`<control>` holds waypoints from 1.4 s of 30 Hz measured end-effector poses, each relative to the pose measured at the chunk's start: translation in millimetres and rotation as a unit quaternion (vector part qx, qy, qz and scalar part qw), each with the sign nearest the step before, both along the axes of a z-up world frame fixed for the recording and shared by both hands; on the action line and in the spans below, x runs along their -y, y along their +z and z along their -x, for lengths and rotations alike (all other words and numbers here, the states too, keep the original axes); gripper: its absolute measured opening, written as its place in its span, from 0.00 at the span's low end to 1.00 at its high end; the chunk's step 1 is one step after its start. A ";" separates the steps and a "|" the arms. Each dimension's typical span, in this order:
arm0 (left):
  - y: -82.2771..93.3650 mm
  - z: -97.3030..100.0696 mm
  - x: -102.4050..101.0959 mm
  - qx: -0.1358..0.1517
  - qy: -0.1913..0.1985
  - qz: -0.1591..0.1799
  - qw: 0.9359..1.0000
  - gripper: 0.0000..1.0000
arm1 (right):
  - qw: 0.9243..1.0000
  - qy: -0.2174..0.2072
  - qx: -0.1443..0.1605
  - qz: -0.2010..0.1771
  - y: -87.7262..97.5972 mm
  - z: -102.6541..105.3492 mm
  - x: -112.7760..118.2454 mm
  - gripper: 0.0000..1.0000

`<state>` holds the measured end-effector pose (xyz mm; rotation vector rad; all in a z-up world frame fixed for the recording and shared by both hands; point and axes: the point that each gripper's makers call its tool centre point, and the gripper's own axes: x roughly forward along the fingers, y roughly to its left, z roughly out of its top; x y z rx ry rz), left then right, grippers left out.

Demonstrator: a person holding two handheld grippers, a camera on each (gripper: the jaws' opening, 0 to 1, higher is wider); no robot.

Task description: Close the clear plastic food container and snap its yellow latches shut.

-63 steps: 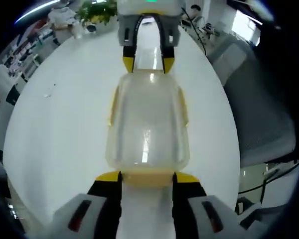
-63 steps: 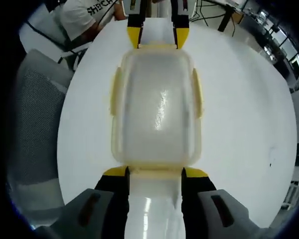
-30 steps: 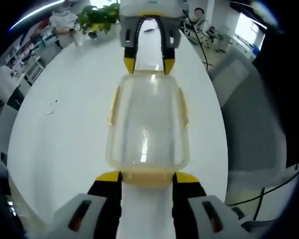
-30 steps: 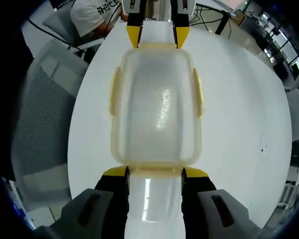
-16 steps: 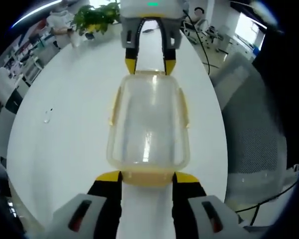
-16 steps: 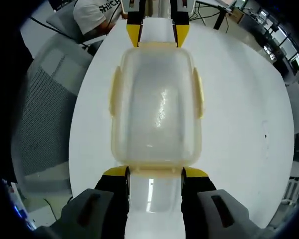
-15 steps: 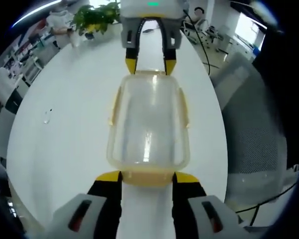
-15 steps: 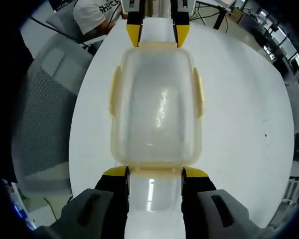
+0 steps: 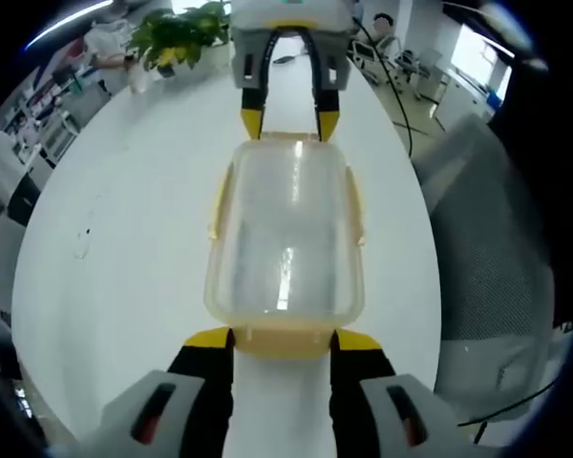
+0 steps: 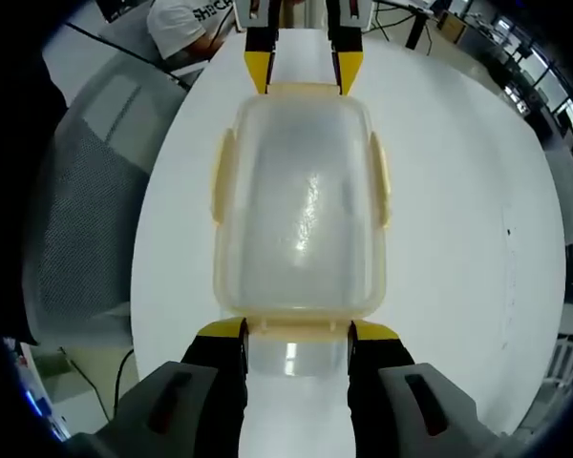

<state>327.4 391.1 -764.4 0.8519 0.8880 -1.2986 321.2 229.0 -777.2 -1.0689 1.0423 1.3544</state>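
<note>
Left gripper (image 9: 282, 341), jaws apart, meets the near-end latch of the lidded clear container (image 9: 285, 237) on the white table (image 9: 124, 239). Right gripper (image 10: 297, 330), jaws likewise apart, touches the container's opposite end; yellow side latches (image 10: 225, 176) flank it.

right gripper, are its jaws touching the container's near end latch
Touching: in the right gripper view, the right gripper has both yellow jaw tips pressed against the near end latch of the container, no gap.

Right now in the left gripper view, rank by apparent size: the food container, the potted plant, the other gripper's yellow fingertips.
1. Clear food container, largest by far.
2. Potted plant, though it is far away.
3. Right gripper's yellow fingertips, smallest.
</note>
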 end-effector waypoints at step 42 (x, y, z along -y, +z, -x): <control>-15.8 5.4 87.7 -0.016 0.006 0.005 1.000 0.34 | 1.000 0.007 0.002 0.007 -13.1 3.0 88.3 0.38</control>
